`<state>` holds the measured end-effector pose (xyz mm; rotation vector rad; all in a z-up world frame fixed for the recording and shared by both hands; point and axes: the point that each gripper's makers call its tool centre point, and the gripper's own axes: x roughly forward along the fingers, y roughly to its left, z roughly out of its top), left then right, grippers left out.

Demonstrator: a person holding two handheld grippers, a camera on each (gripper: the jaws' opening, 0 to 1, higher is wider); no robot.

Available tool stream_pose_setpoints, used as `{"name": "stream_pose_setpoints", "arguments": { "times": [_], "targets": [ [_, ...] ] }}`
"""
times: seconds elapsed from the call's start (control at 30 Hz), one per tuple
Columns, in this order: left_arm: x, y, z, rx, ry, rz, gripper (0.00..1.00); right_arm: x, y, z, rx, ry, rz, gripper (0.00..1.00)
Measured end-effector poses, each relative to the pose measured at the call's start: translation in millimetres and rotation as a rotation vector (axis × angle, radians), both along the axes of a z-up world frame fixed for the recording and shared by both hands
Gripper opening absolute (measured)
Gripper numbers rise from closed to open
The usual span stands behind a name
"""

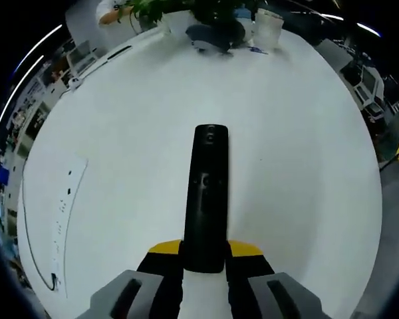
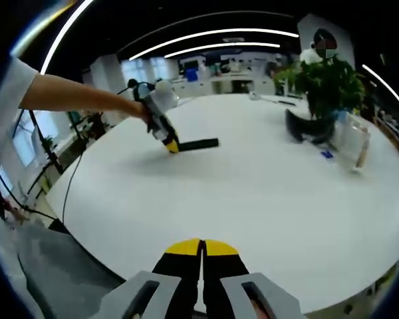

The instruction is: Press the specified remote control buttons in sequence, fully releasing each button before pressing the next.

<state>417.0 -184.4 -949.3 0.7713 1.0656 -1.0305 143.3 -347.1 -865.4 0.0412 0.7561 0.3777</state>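
A long black remote control (image 1: pixel 205 199) stands out from between my left gripper's (image 1: pixel 204 260) black and yellow fingertips, held by its near end above the white round table (image 1: pixel 306 153); small buttons show on its upper face. In the right gripper view the same remote (image 2: pixel 198 143) sticks out sideways from the left gripper (image 2: pixel 169 144), which a person's arm (image 2: pixel 80 97) holds over the far side of the table (image 2: pixel 253 193). My right gripper (image 2: pixel 201 256) hangs low over the table's near edge, its jaws pressed together with nothing between them.
A potted plant (image 2: pixel 329 83) with a dark curved object (image 2: pixel 304 126) and a clear container (image 2: pixel 352 143) sits at the table's right. A printed paper sheet (image 1: pixel 58 219) and a thin cable (image 1: pixel 26 232) lie at the left edge. Office desks stand beyond.
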Motion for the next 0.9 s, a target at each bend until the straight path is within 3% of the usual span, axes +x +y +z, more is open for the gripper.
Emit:
{"name": "stream_pose_setpoints", "arguments": {
  "times": [0.43, 0.9],
  "targets": [
    [-23.3, -1.7, 0.0, 0.0, 0.002, 0.023, 0.23, -0.7, 0.0, -0.9, -0.013, 0.001, 0.004, 0.0],
    [-68.6, -0.2, -2.5, 0.064, 0.02, -0.024, 0.23, 0.1, 0.5, 5.0, -0.019, -0.034, 0.008, 0.0]
  ]
}}
